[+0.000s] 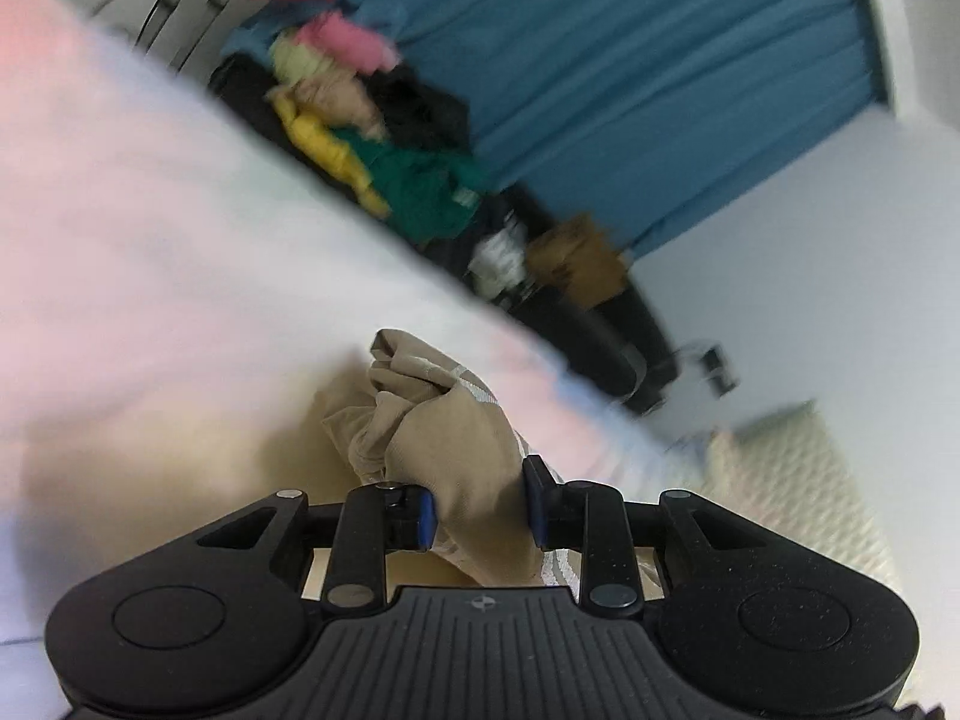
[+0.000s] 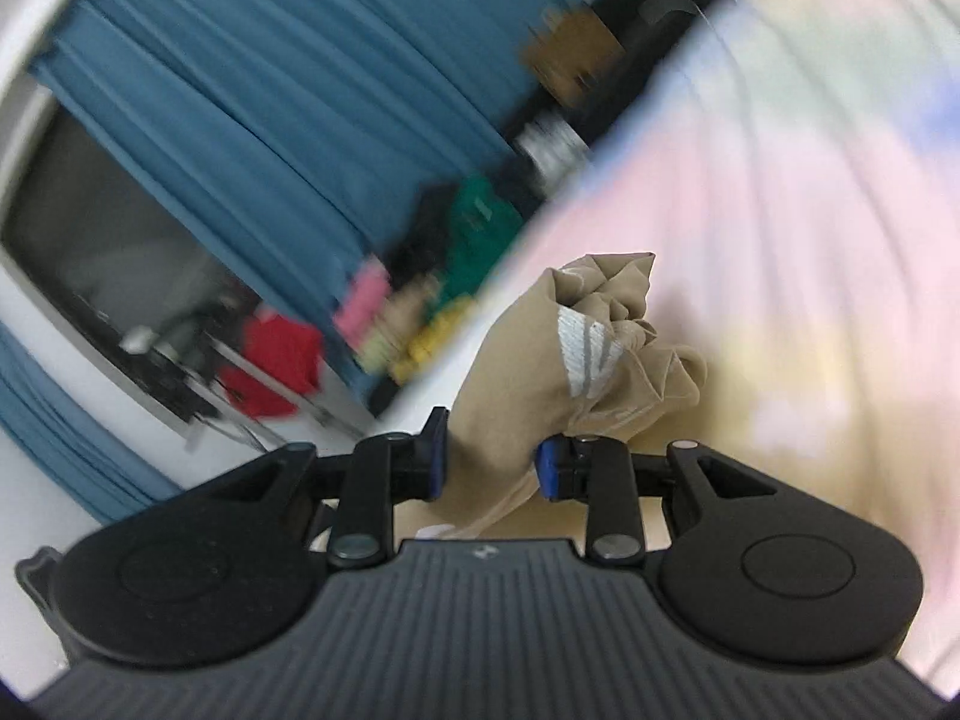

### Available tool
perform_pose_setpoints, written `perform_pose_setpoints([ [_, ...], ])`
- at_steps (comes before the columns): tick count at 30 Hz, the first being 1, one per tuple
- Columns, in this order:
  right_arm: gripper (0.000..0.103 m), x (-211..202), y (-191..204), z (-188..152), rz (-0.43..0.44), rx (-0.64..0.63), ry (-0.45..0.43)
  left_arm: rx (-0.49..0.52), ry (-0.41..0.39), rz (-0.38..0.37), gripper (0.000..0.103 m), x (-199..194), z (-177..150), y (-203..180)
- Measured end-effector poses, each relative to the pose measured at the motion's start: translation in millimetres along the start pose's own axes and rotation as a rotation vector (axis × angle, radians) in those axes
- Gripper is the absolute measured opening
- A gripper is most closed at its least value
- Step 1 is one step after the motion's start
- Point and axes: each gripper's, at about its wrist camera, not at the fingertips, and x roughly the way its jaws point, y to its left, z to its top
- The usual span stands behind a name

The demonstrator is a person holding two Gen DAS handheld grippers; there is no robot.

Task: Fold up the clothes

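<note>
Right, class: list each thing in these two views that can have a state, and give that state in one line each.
Left gripper: shut on tan garment.
Right gripper: shut on tan garment.
Tan garment: bunched, gripped by both grippers.
Clothes pile: unfolded, heaped.
Blue curtain: drawn, pleated.

Blue curtain (image 1: 630,78) behind, white wall (image 1: 810,276), pastel bedsheet (image 1: 150,228) blurred.

Each camera rides its own gripper, looking slightly down along the fingers, close over a pale sheet. Both tilted views share the far blue curtain (image 1: 630,90) (image 2: 288,108) and the clothes pile (image 1: 384,138) (image 2: 432,288).
</note>
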Motion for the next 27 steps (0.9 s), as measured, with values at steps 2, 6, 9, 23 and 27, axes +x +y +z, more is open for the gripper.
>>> perform_pose_setpoints([
  [2,0.032,7.1,-28.7,-27.0,-0.043,0.065,0.067,0.021,0.050,0.039,0.029,4.8,-21.8,26.1],
  [6,0.032,2.7,-60.9,-66.0,-0.054,0.095,0.100,0.164,0.055,0.068,0.040,-1.1,-51.1,42.1],
  [9,0.031,-4.4,-67.0,-73.8,-0.050,0.136,0.110,0.218,0.035,0.105,0.051,-7.8,-58.5,39.9],
  [23,0.075,-122.0,51.9,-60.2,-0.199,-0.179,0.138,0.499,-0.074,0.173,0.093,-147.7,-49.3,-87.0],
  [27,0.095,-177.8,86.7,-55.8,-0.156,-0.310,0.039,0.537,-0.147,0.149,0.103,-198.3,-50.9,-122.1],
])
